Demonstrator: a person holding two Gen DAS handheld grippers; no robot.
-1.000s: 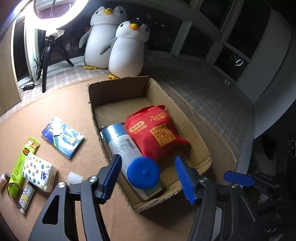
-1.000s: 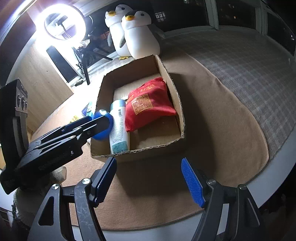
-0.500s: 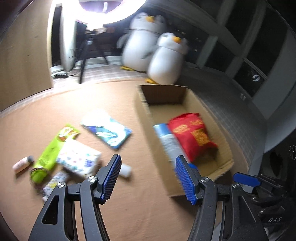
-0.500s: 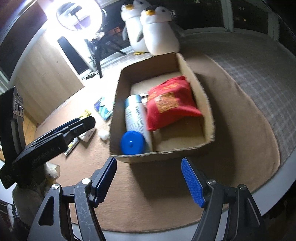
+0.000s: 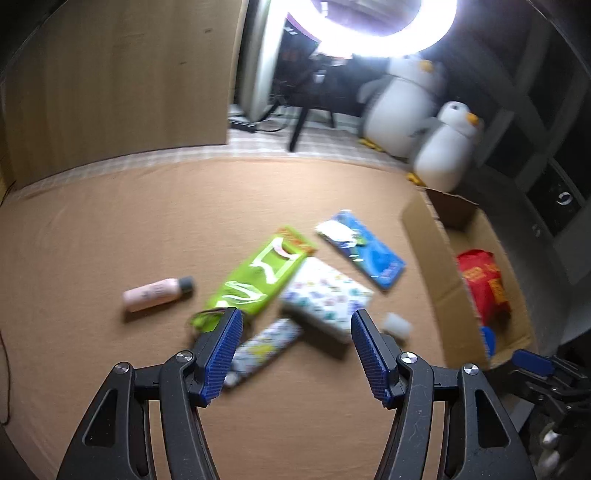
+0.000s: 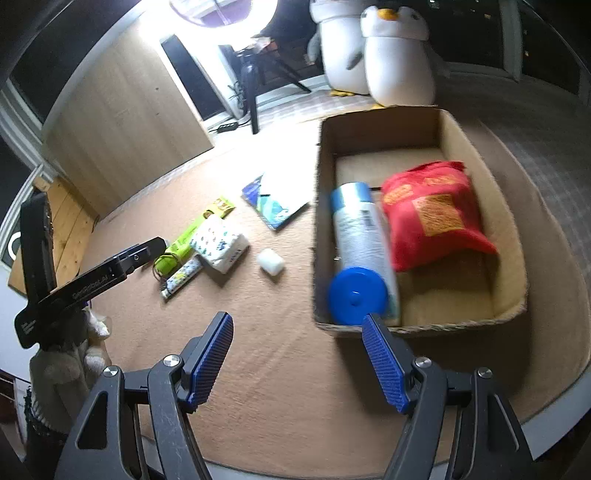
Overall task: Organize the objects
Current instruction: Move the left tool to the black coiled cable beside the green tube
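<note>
A cardboard box [image 6: 448, 129] on the tan mat holds a blue-capped canister [image 6: 360, 254] and a red pouch [image 6: 432, 216]; the box also shows at the right of the left wrist view [image 5: 432, 258]. Left of the box lie a white patterned tissue pack [image 5: 325, 295], a green packet [image 5: 258, 277], a blue packet [image 5: 364, 251], a pink bottle [image 5: 155, 295], a small patterned tube [image 5: 262, 347] and a small white cap [image 5: 397, 325]. My left gripper [image 5: 295, 350] is open and empty above these loose items. My right gripper [image 6: 297, 362] is open and empty in front of the box.
Two plush penguins [image 5: 424, 122] stand behind the box. A ring light on a tripod [image 5: 369, 22] and a wooden panel [image 5: 110, 81] stand at the back. The mat's rounded edge [image 6: 554, 410] is close on the right.
My left gripper has swung left from over the box to over the loose items. The right wrist view has also turned left, so more of the loose items show.
</note>
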